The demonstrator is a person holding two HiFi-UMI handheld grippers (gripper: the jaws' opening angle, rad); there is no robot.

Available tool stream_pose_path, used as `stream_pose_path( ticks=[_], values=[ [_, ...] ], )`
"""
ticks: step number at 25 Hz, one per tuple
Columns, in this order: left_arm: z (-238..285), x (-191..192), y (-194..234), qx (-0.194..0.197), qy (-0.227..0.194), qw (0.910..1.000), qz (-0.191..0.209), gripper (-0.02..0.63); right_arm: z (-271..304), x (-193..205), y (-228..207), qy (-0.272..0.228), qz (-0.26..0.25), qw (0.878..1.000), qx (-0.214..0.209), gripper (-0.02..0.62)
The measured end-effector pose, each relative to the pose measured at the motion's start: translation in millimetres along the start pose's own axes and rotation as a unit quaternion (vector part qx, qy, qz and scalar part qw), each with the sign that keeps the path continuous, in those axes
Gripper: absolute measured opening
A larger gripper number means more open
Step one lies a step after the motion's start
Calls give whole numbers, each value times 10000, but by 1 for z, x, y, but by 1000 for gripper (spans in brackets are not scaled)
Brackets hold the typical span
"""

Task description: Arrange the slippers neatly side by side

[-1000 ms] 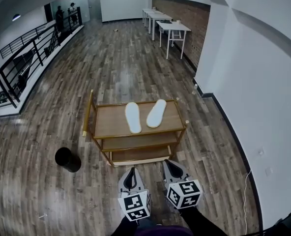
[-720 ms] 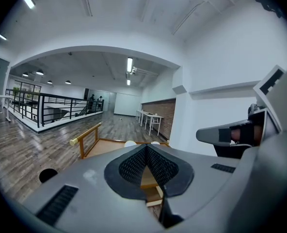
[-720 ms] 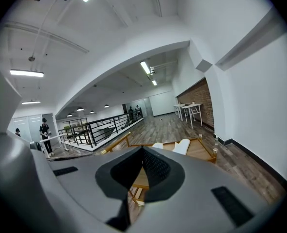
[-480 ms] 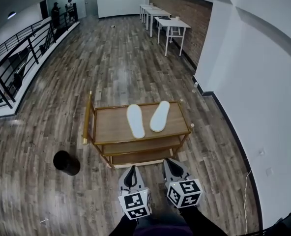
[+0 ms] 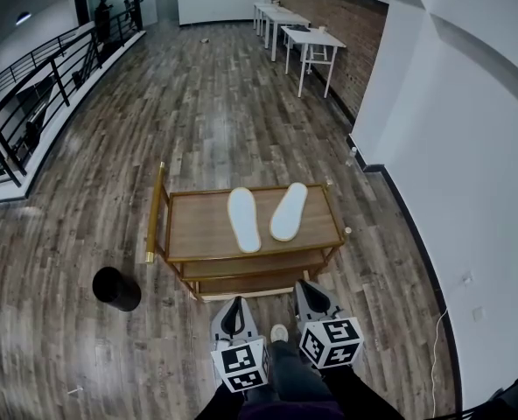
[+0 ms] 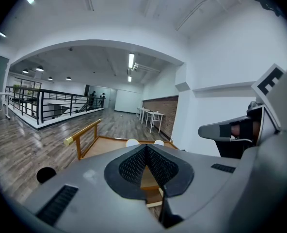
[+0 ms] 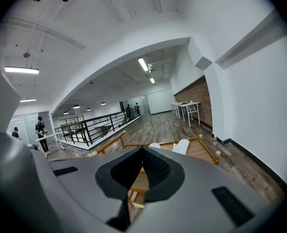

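Two white slippers lie on the top shelf of a gold-framed wooden cart, toes splayed apart in a V: the left slipper and the right slipper. My left gripper and right gripper hover side by side short of the cart's near edge, both shut and empty. In the left gripper view the left gripper points at the cart, with the slippers showing just past its tips. The right gripper also faces the cart, the right slipper beyond it.
A black round bin stands on the wood floor left of the cart. A white wall runs along the right. White tables stand far back, and a black railing lines the left. The person's shoe shows between the grippers.
The cart and slippers have come closer as both grippers advanced toward it, still shut. A shoe has come into view between the grippers.
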State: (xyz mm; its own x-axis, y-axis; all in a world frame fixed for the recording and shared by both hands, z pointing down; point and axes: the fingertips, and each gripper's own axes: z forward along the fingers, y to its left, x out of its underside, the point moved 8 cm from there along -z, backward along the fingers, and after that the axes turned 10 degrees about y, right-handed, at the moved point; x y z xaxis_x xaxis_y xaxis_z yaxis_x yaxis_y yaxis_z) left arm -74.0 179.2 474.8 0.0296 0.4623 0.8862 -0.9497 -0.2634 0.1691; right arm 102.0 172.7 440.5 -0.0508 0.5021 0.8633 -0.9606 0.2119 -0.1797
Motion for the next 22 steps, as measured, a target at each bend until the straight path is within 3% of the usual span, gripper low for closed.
stream_pose_path(
  ticks=[22],
  values=[
    [147,-78,-7,-445,-77,9990,-60,0,134,-91,-83,177,-189,9985,-472,-2]
  ],
)
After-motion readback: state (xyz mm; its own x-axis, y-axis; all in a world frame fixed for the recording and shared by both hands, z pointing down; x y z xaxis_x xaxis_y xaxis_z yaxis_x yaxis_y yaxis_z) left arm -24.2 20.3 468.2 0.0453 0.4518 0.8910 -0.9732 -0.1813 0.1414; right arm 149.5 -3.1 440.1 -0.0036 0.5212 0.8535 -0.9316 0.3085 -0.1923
